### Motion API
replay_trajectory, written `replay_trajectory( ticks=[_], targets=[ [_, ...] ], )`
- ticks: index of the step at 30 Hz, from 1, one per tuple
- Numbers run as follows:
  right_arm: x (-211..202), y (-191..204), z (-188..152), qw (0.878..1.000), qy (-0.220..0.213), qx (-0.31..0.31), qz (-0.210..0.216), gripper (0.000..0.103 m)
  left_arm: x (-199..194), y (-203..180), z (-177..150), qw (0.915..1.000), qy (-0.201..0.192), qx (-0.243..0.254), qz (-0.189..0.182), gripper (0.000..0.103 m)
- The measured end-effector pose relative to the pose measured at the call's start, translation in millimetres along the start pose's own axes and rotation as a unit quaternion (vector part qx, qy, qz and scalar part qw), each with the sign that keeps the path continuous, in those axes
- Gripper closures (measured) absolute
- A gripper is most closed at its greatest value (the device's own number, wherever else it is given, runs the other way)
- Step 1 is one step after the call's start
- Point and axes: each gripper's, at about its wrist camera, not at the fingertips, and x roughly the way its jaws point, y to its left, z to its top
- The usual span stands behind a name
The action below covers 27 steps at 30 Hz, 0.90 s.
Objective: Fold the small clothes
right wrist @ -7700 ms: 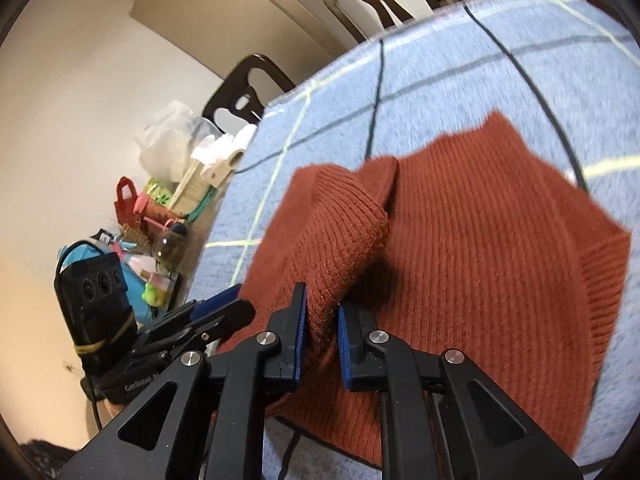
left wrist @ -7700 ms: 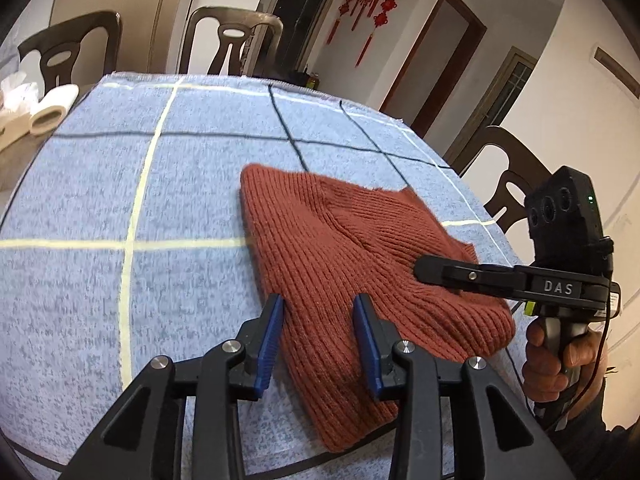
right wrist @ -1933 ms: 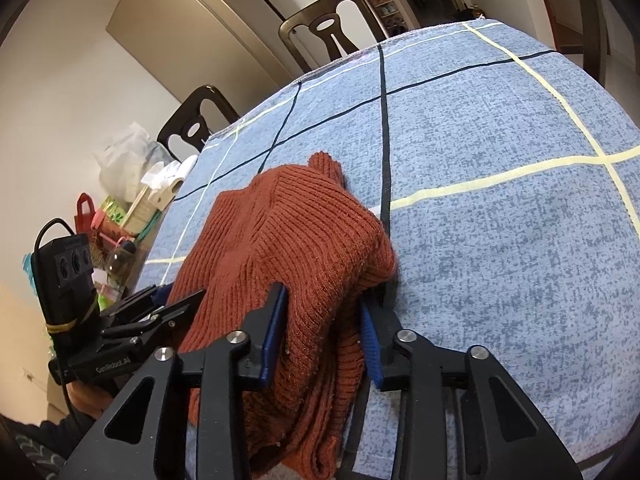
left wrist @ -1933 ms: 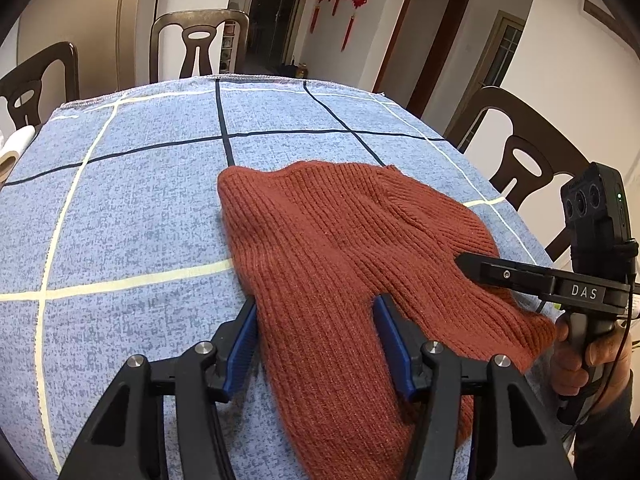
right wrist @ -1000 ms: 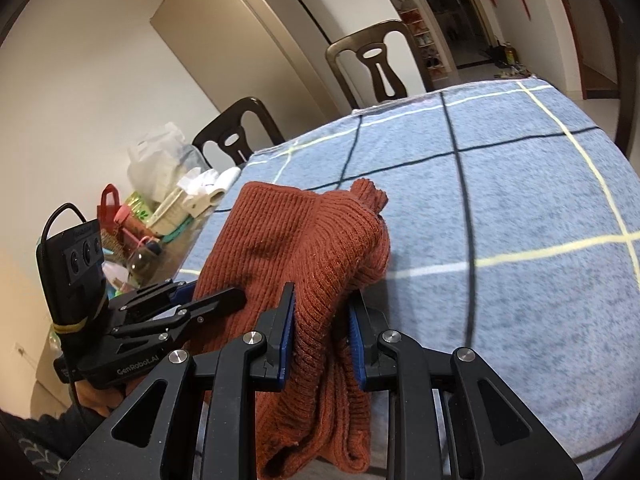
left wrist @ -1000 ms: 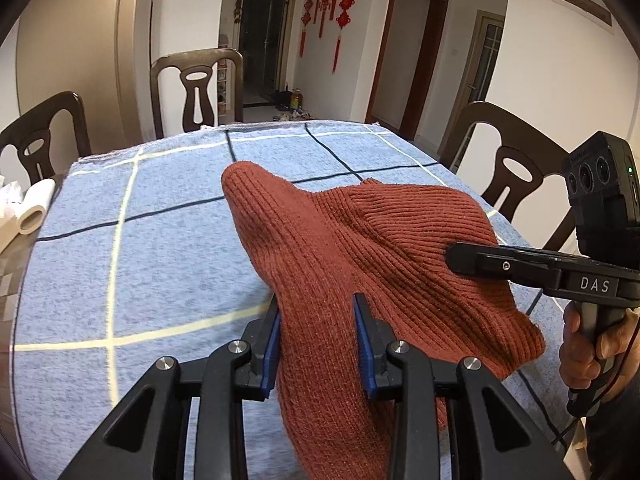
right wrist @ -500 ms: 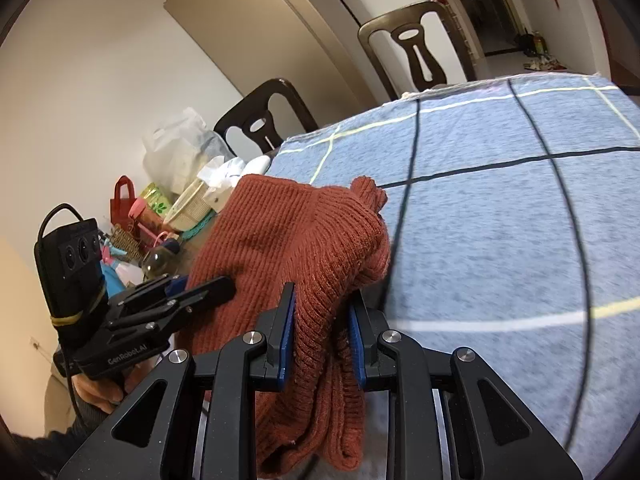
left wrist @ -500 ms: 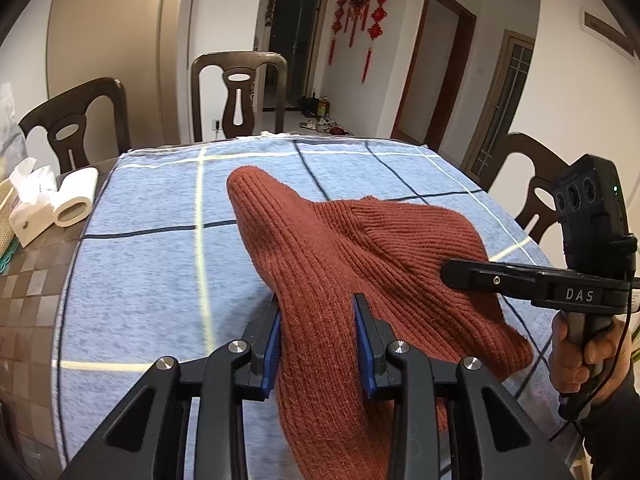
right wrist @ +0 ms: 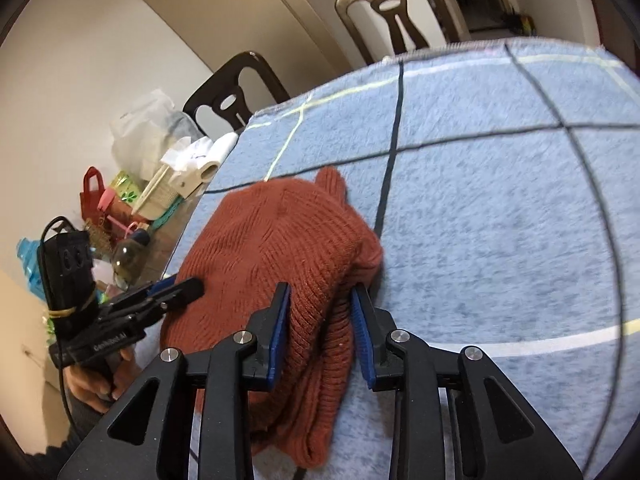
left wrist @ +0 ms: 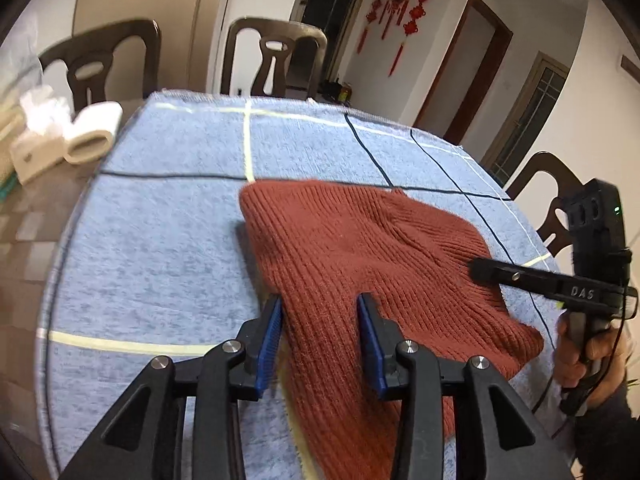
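Note:
A rust-red knit sweater (left wrist: 360,264) lies folded in a thick bundle on the blue checked tablecloth (left wrist: 160,240). My left gripper (left wrist: 320,320) is open, its blue pads on either side of the sweater's near left edge. In the right wrist view the sweater (right wrist: 280,248) is a rounded pile. My right gripper (right wrist: 320,320) is open around its near right edge, the knit sitting loosely between the pads. The right gripper also shows in the left wrist view (left wrist: 560,284), and the left gripper in the right wrist view (right wrist: 168,292).
Dark wooden chairs (left wrist: 276,56) stand around the table. White paper rolls and a tissue box (left wrist: 64,136) sit off the cloth at the left. Bags, bottles and clutter (right wrist: 128,200) crowd the table's left side. Another chair (left wrist: 556,200) stands at the right.
Both grippers have opened and let the sweater down; it was lifted half a second ago and now rests on the cloth. Both views have shifted lower and nearer the table.

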Motion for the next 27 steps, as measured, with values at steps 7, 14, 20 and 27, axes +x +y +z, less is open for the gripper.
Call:
replay_trajectory(
  ticks=[7,14,20,27],
  targets=[
    [-6,25,14,0.997,-0.03,-0.059,-0.027,0.073,-4,-13,14,0.9994,-0.024,0.021,0.016,0.062],
    [25,10,12,0.997,0.012,-0.056,-0.048,0.076,6,-4,1,0.9995,-0.001,0.023,0.022,0.062],
    [-17,47,-15,0.99,-0.006,-0.131,-0.044,0.076,-30,-15,-24,0.9993,-0.013,0.034,0.011,0.062],
    [-10,55,-59,0.98,0.021,-0.185,-0.066,0.089,-29,-18,-55,0.999,0.003,0.033,0.031,0.061]
  ],
)
